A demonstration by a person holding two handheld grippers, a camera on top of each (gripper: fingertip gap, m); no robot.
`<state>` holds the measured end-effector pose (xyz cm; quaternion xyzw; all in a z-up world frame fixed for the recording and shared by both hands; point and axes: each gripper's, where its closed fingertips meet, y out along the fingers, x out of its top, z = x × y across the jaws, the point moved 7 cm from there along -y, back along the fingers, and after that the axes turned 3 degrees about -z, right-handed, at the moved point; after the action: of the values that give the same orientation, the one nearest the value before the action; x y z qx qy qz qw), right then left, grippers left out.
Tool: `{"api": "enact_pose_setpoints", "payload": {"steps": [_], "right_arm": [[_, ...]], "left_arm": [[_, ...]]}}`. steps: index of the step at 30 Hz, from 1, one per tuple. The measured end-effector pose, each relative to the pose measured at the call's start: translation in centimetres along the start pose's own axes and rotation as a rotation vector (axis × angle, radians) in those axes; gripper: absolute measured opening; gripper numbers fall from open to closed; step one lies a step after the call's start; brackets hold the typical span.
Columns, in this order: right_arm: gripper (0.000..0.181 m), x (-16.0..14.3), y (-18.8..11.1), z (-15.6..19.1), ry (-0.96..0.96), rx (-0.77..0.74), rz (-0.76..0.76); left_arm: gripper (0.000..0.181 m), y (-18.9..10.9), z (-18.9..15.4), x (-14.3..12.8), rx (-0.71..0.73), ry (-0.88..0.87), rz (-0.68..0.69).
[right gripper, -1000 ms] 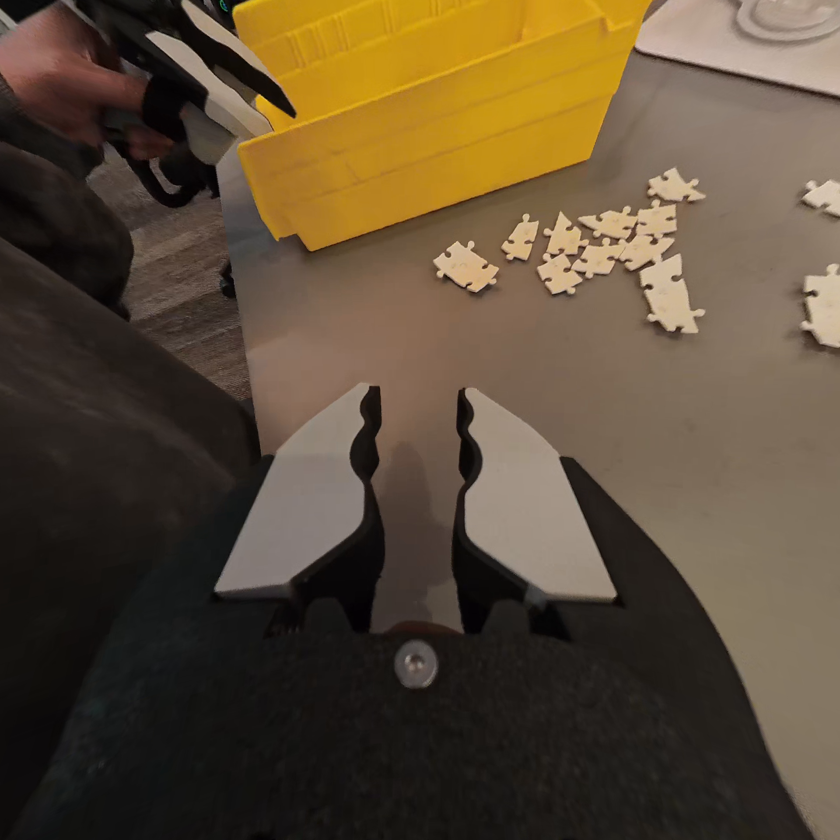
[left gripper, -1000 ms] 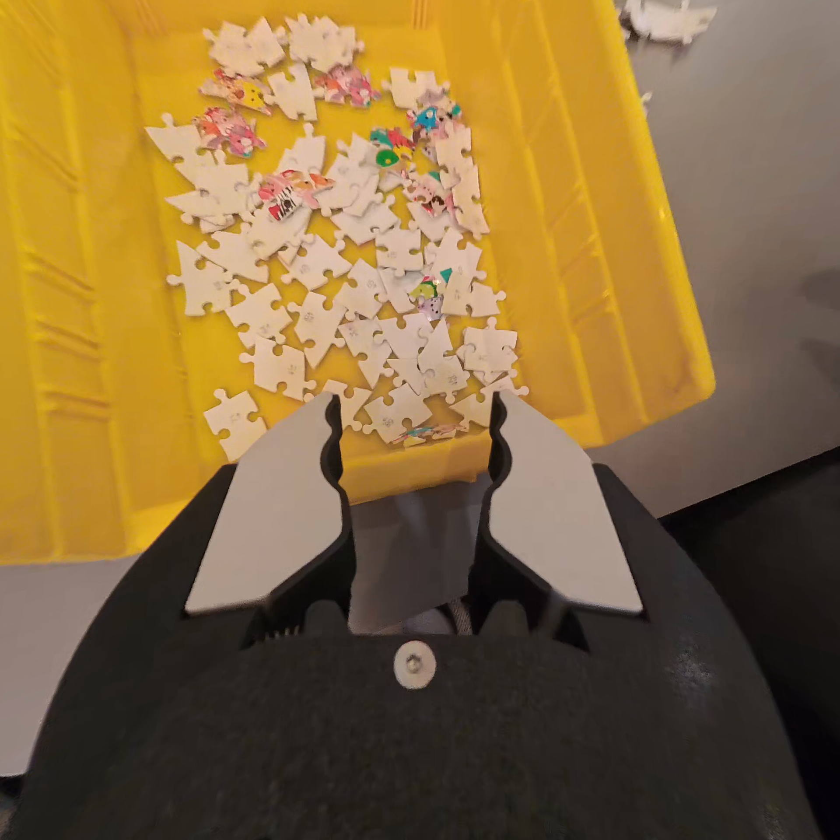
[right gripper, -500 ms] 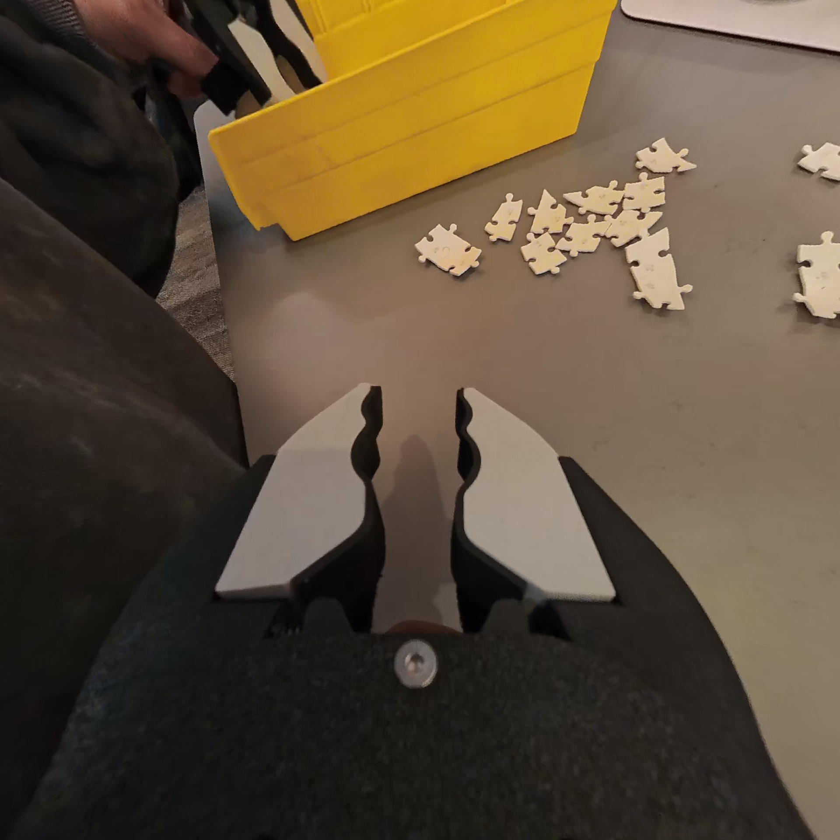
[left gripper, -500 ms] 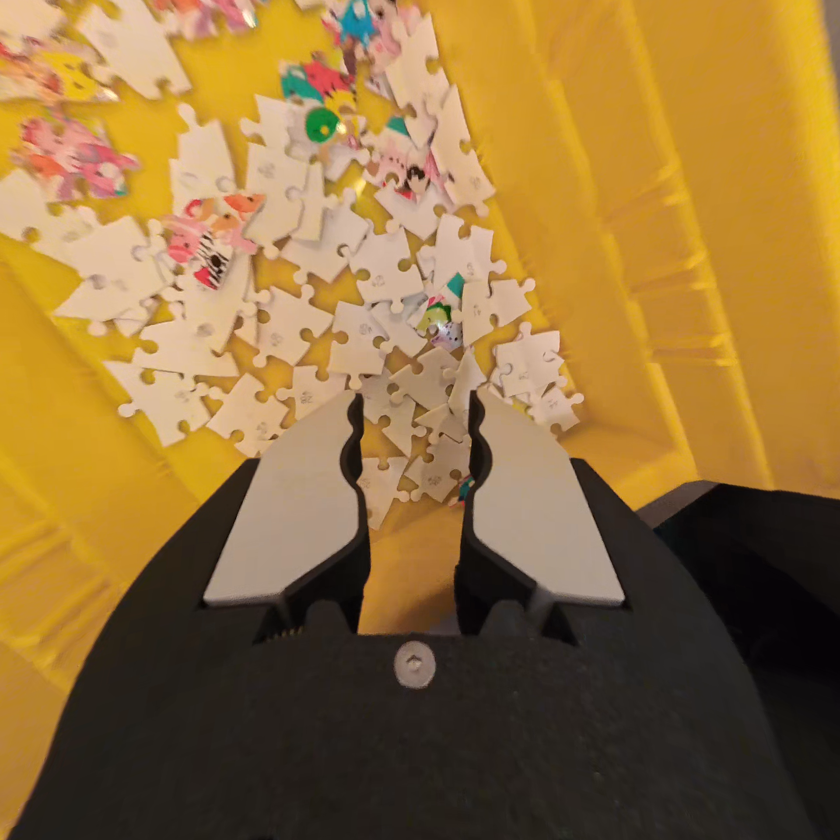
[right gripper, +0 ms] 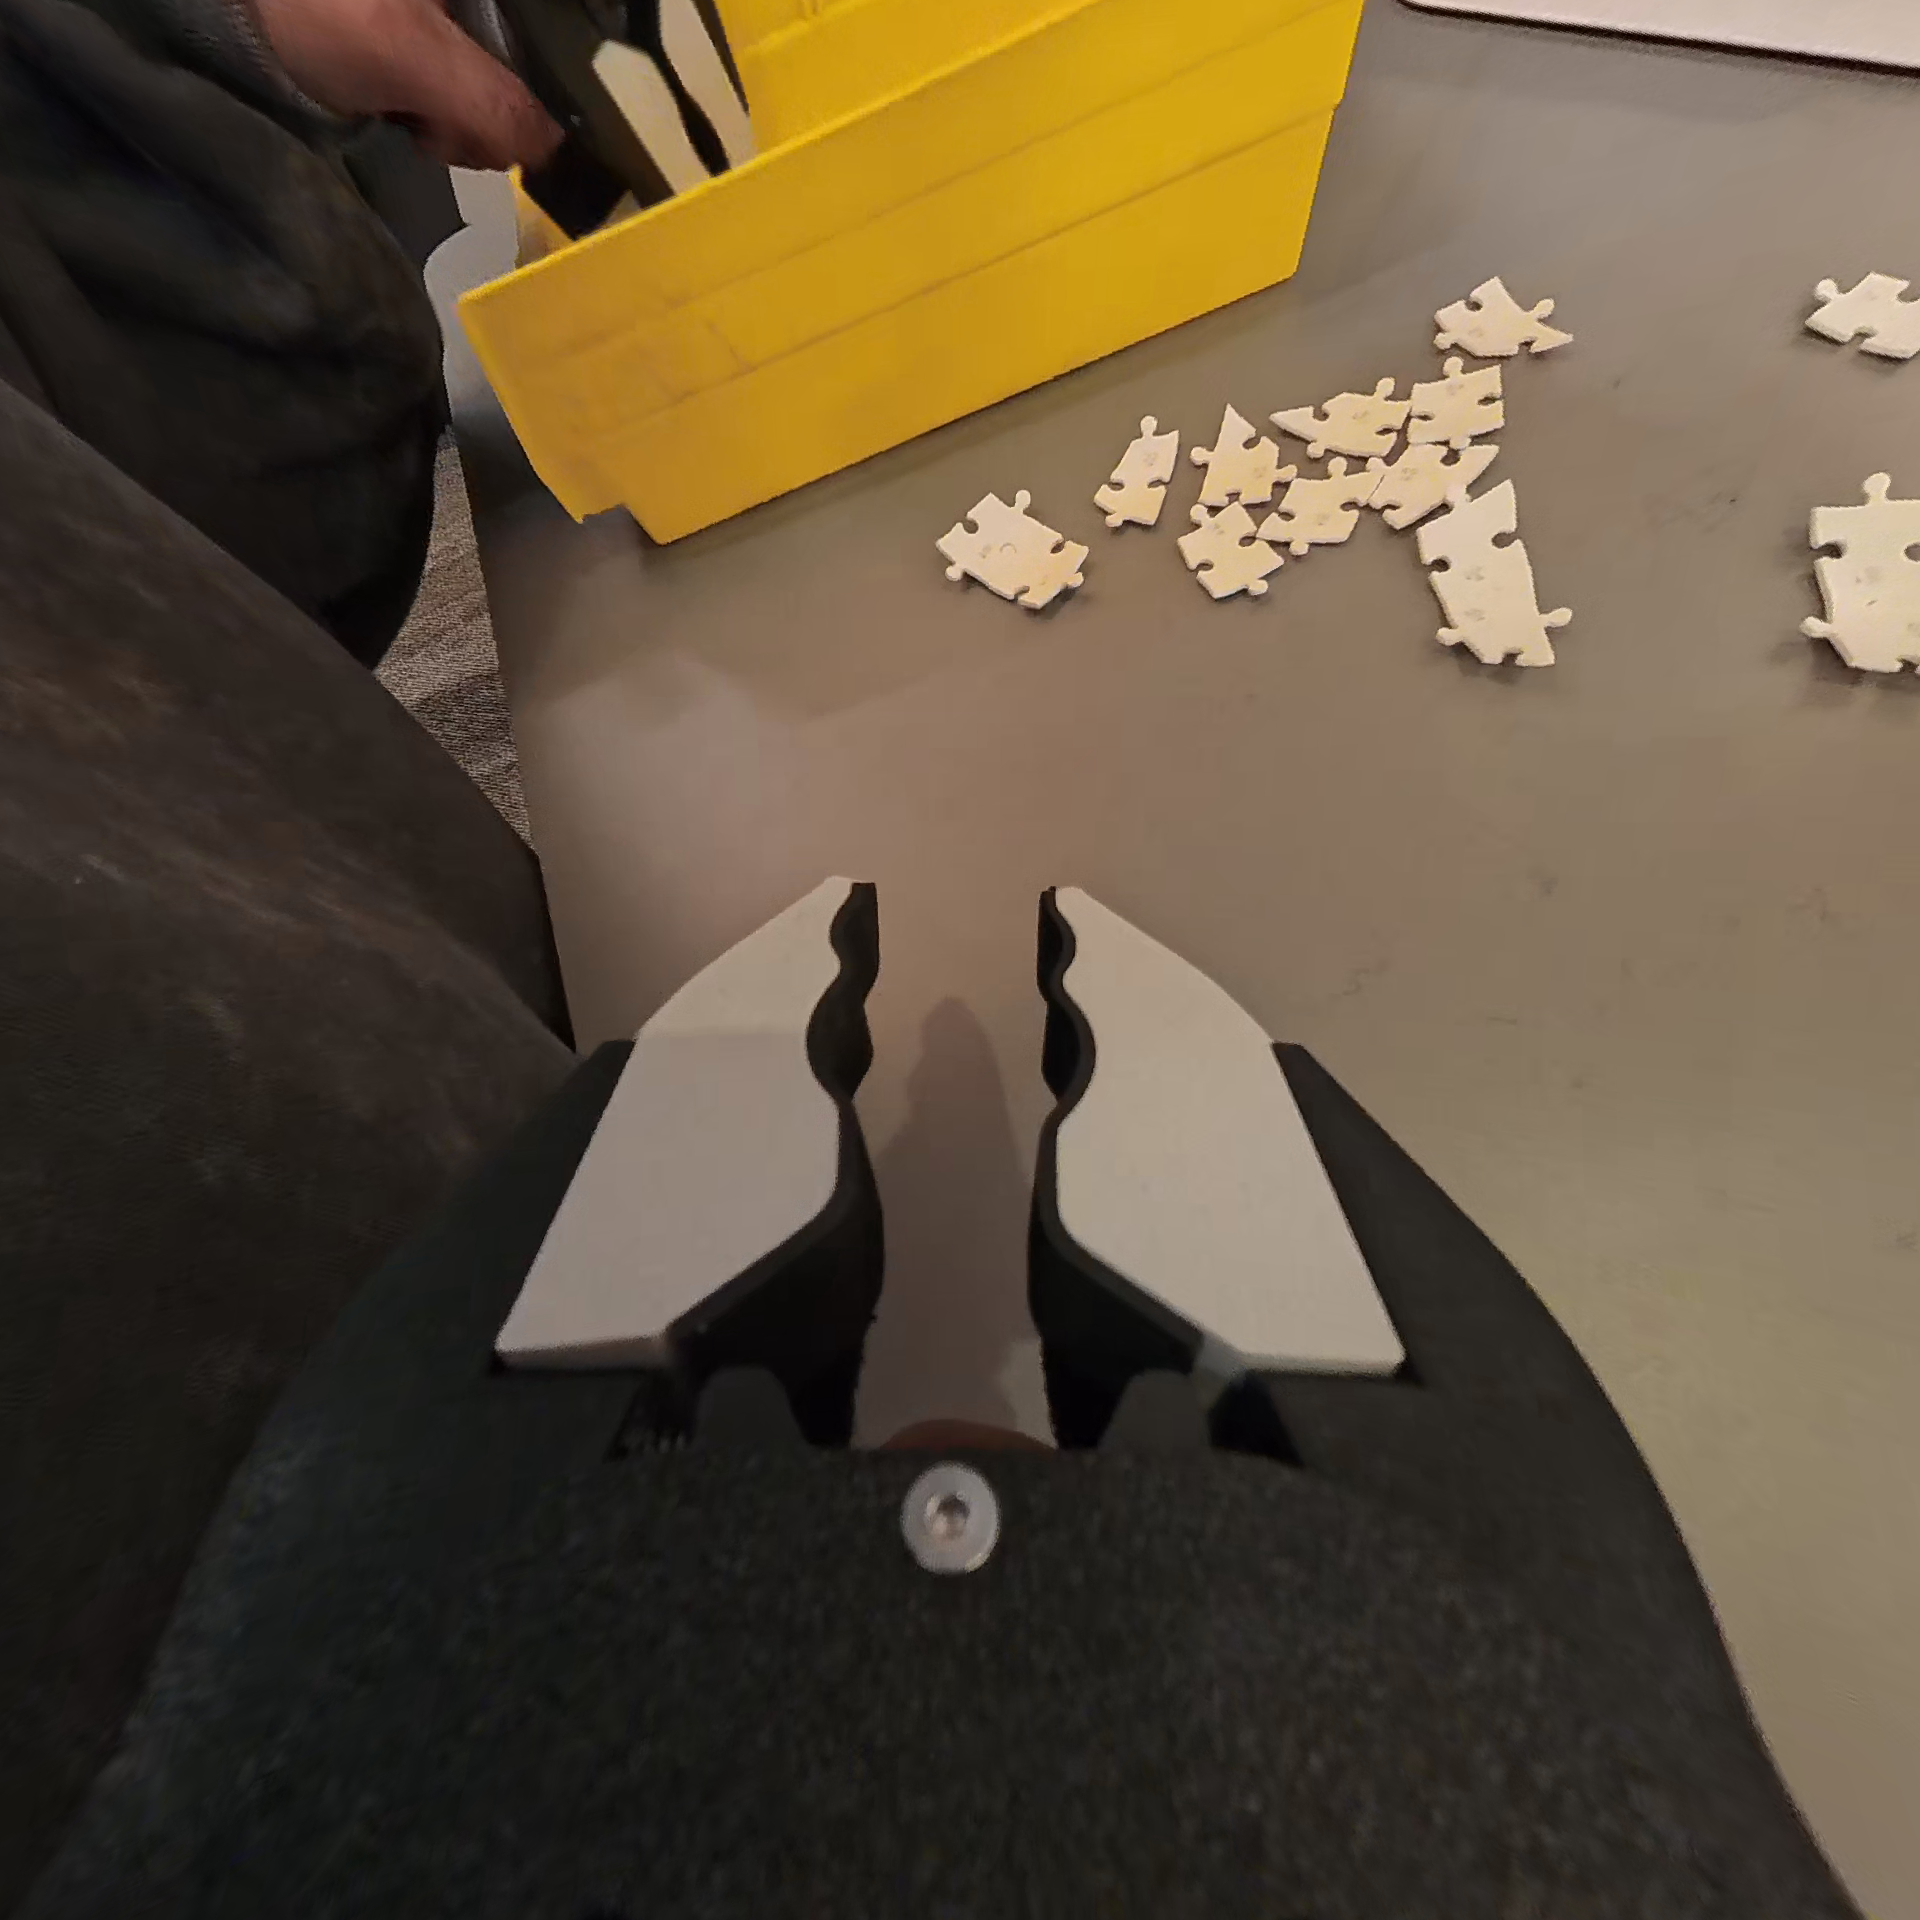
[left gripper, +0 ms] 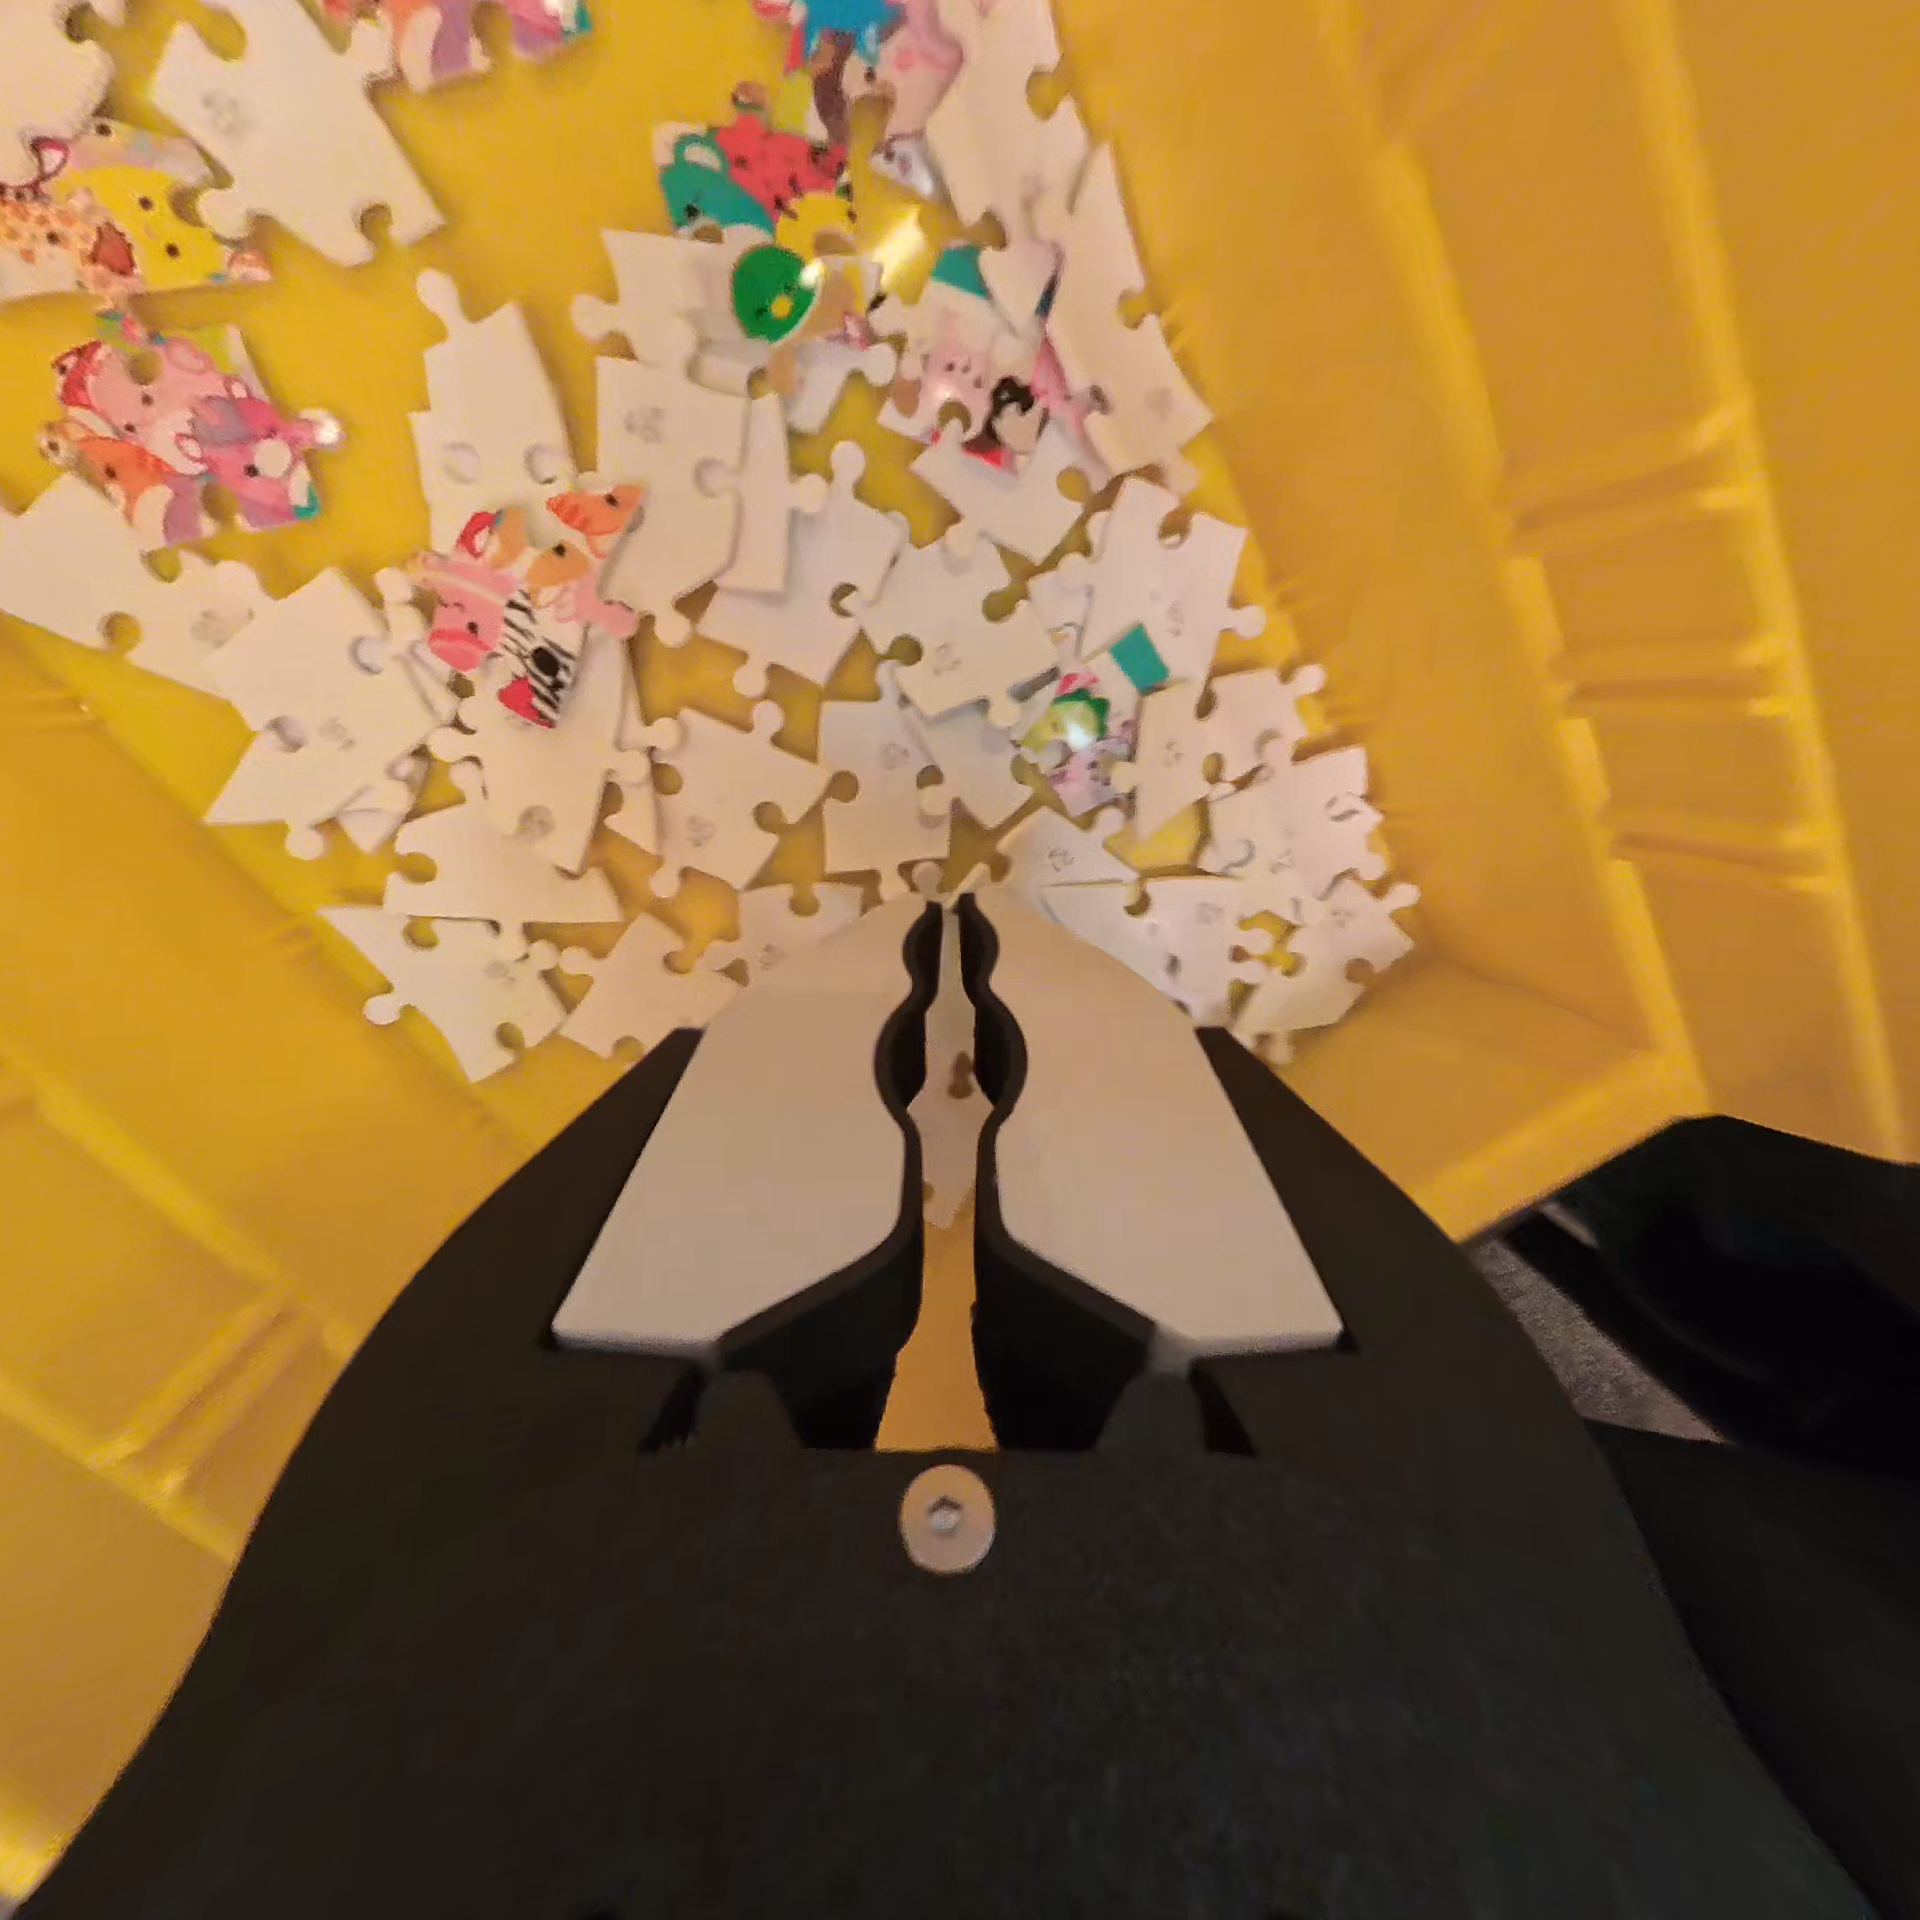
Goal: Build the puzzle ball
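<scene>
Several puzzle pieces (left gripper: 727, 810), mostly white side up and a few showing colourful print, lie heaped on the floor of a yellow bin (left gripper: 1558, 520). My left gripper (left gripper: 948, 909) is deep in the bin at the near edge of the heap. Its jaws are closed to a thin slit on a white puzzle piece (left gripper: 943, 1039) held edge-on. My right gripper (right gripper: 958, 894) is open and empty, low over the grey table (right gripper: 1351, 935). In the right wrist view the bin (right gripper: 935, 312) stands far left, with the left gripper (right gripper: 644, 94) reaching into it.
Several loose white pieces (right gripper: 1330, 488) lie on the table right of the bin, with more at the right edge (right gripper: 1870, 582). A person's hand (right gripper: 416, 83) and dark sleeve are at top left. A dark clothed mass (right gripper: 208, 935) fills the left side. Across from one pair of fingers to the other is roughly 35 cm.
My left gripper has pushed down into the bin to the heap and its jaws have closed from wide open onto a piece. The right gripper has barely moved.
</scene>
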<state>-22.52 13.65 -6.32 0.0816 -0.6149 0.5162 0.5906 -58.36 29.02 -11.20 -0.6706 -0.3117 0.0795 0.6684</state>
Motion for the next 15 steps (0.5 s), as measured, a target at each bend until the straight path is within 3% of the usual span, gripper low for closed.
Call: {"api": "enact_pose_setpoints", "payload": {"steps": [4, 10, 12, 15], "right_arm": [[0.029, 0.1, 0.1, 0.3, -0.004, 0.000, 0.000], [0.028, 0.1, 0.3, 0.9, -0.020, 0.002, 0.015], [0.028, 0.1, 0.3, 1.1, -0.025, -0.002, 0.020], [0.028, 0.0, 0.1, 1.2, -0.029, -0.011, 0.024]], "left_arm": [[0.017, -1.0, -1.1, -0.3, -0.058, 0.028, -0.064], [0.048, 0.0, -2.3, -0.3, -0.097, 0.073, -0.021], [0.046, 0.3, -2.4, -0.1, -0.100, 0.074, -0.012], [0.024, 1.1, -2.5, -0.2, -0.052, 0.127, 0.047]]}}
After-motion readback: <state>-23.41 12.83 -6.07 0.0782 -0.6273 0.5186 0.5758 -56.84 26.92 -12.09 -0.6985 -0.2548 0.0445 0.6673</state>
